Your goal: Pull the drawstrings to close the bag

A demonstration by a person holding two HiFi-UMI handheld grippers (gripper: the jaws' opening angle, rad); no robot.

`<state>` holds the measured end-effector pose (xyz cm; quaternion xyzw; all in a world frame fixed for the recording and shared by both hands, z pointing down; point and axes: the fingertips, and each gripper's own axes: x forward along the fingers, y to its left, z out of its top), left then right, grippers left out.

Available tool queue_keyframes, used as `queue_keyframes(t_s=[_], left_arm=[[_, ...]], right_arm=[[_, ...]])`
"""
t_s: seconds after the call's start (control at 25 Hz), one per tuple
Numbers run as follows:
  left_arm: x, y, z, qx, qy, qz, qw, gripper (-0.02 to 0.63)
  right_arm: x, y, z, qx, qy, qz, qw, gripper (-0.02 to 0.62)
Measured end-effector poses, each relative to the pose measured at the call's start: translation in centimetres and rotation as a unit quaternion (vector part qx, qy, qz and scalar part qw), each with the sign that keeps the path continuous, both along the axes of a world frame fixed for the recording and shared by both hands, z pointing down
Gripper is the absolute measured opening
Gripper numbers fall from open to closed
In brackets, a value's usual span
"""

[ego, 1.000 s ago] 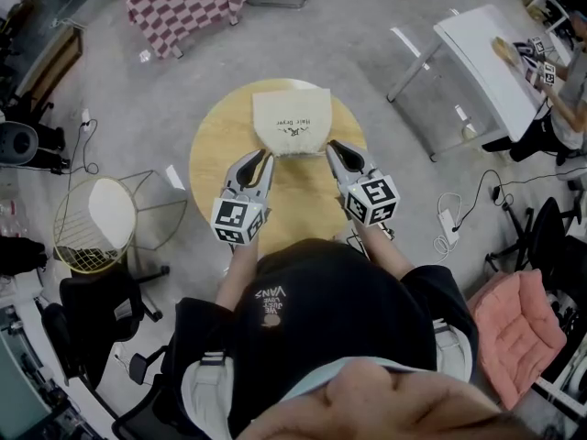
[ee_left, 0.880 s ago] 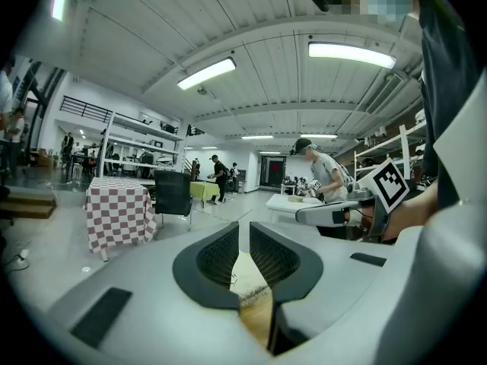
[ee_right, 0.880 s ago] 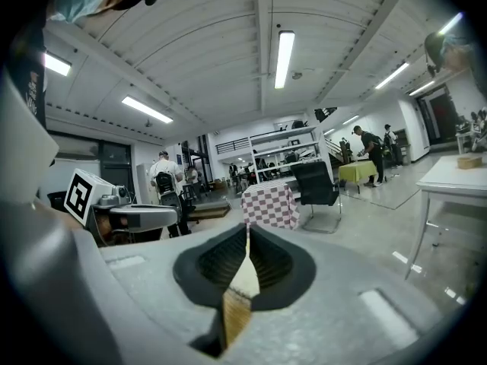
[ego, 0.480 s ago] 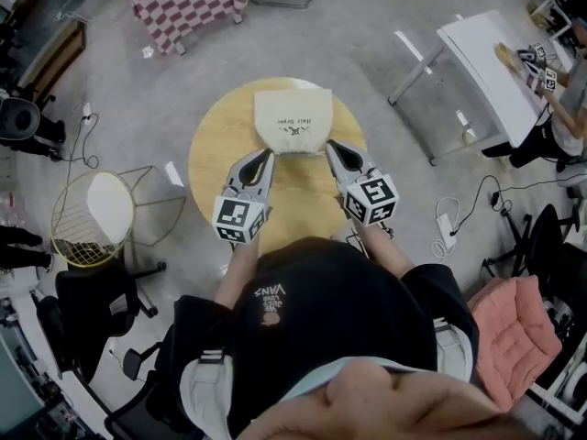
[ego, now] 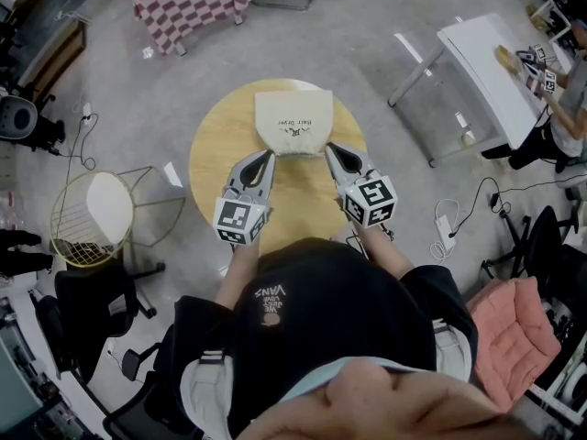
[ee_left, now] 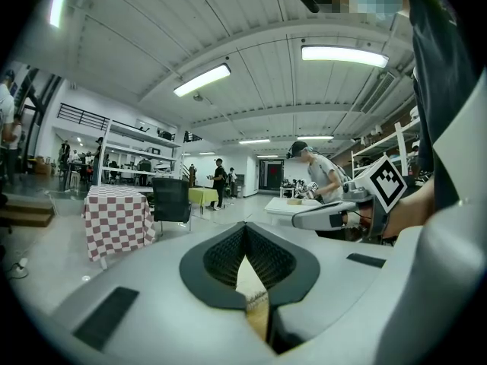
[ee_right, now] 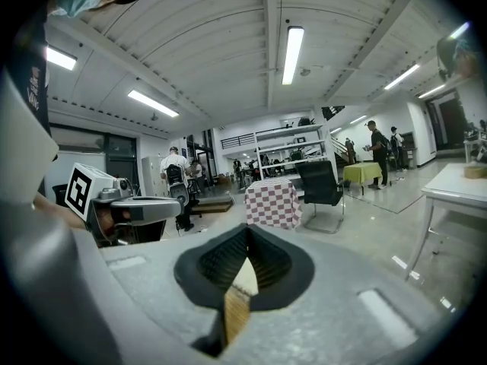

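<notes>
A beige drawstring bag (ego: 293,122) lies flat on the far half of the round wooden table (ego: 215,163), its mouth toward me. My left gripper (ego: 267,154) touches the mouth's left corner with its jaws meeting at the tip. My right gripper (ego: 331,147) sits at the right corner, and its jaws have just been closing and now meet. In the left gripper view the bag (ee_left: 249,280) shows through the slit behind the left gripper (ee_left: 245,226). The right gripper view shows the bag (ee_right: 245,276) the same way behind the right gripper (ee_right: 247,230). No cord can be made out between either pair of pads.
A wire basket stand (ego: 92,223) is left of the table. A checkered cloth (ego: 183,3) lies beyond it. A white table (ego: 486,58) with a person at it stands far right. A pink-cushioned chair (ego: 518,333) is near right.
Both grippers have stayed at the bag's near corners. The right gripper's jaws have drawn together.
</notes>
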<state>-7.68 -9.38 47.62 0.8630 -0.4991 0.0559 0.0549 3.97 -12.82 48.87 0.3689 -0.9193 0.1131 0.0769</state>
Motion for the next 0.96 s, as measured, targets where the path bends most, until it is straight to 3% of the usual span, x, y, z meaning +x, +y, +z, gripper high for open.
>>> queue_keyframes(t_s=[0.96], left_arm=[[0.28, -0.34, 0.29, -0.005, -0.005, 0.017, 0.9998, 0.006]], right_arm=[[-0.45, -0.30, 0.49, -0.005, 0.009, 0.008, 1.000, -0.003]])
